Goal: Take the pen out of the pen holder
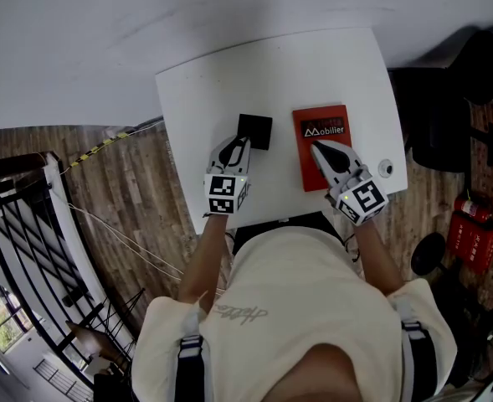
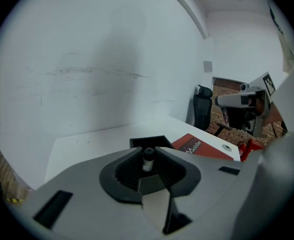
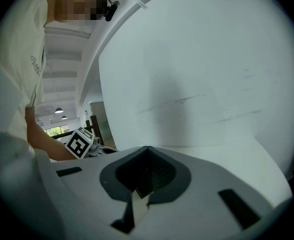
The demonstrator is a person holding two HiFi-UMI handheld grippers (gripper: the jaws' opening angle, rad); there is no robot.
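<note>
Pen [image 2: 147, 157] in the claw: the left gripper [image 1: 239, 143] has its jaws pressed in on it, and in the left gripper view the dark cap and pale barrel stand upright in the ribbed hollow between them. Just beyond the jaw tips sits the pen holder [image 1: 254, 131], a black square box near the middle of the white table [image 1: 200, 107]. From the head view the gripper's nose comes right up to the holder's near left corner. Whether the pen's lower end is inside the box, neither view tells.

Over to the right gripper [image 3: 147, 150]: jaws drawn together, nothing between them, only the dark hollow and the bare wall ahead. In the head view it hangs above the near half of the red book [image 1: 321, 132], which lies flat just right of the holder, toward the table's right edge. Touching the cover or clear of it, hard to say.

Both marker cubes [image 1: 227, 193] face up by the table's near edge, with the person's forearms running back to a cream shirt [image 1: 305, 308].

Further out, a small round object [image 1: 386, 168] sits at the table's right edge. A black chair [image 1: 434, 124] stands off that side, a red fire extinguisher [image 1: 474, 237] is on the wooden floor [image 1: 137, 199], and a black railing [image 1: 28, 249] runs down the far left.
</note>
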